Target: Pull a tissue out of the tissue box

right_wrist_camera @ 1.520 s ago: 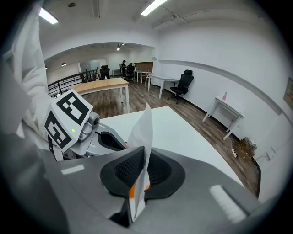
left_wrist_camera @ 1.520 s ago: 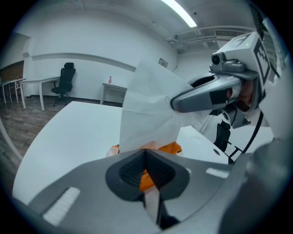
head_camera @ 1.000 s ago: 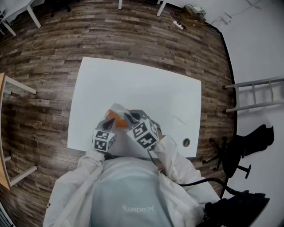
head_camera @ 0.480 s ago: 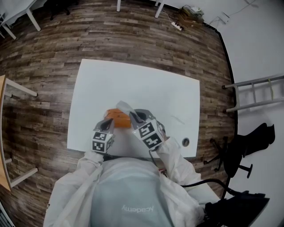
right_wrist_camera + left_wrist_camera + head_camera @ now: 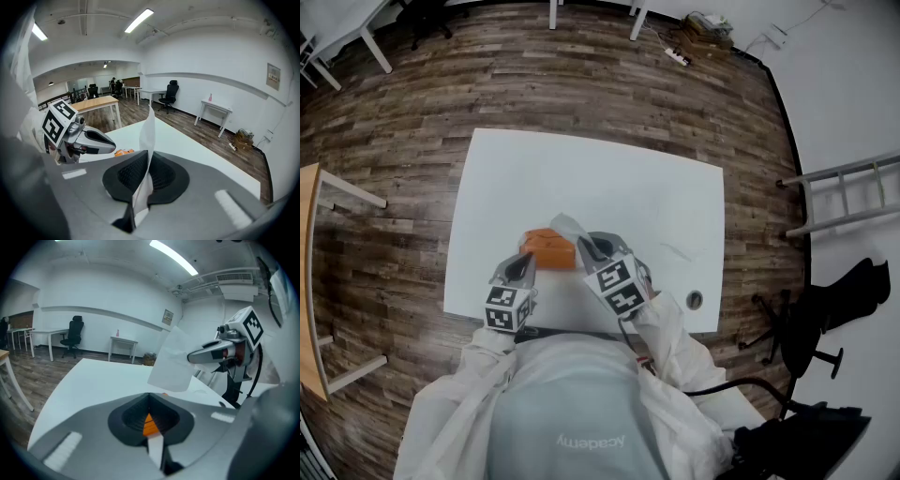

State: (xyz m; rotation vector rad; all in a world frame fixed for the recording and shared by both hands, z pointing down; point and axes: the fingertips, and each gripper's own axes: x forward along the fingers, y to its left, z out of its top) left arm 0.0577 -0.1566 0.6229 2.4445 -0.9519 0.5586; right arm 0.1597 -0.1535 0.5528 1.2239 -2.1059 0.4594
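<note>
A wood-plank floor (image 5: 412, 112) surrounds the flat, white rectangular desk (image 5: 656, 187). Near the desk's front edge sits a small orange tissue box (image 5: 546, 249). The left hand-held gripper (image 5: 528, 262) hovers beside it, jaws together and empty. The right hand-held gripper (image 5: 584, 244) is clamped on a thin, limp white tissue (image 5: 565, 226) above the box.

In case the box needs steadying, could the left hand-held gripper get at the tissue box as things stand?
Probably yes: the left hand-held gripper hangs right beside the orange tissue box, nothing between them; the right hand-held gripper holds the tissue off to the other side.
</note>
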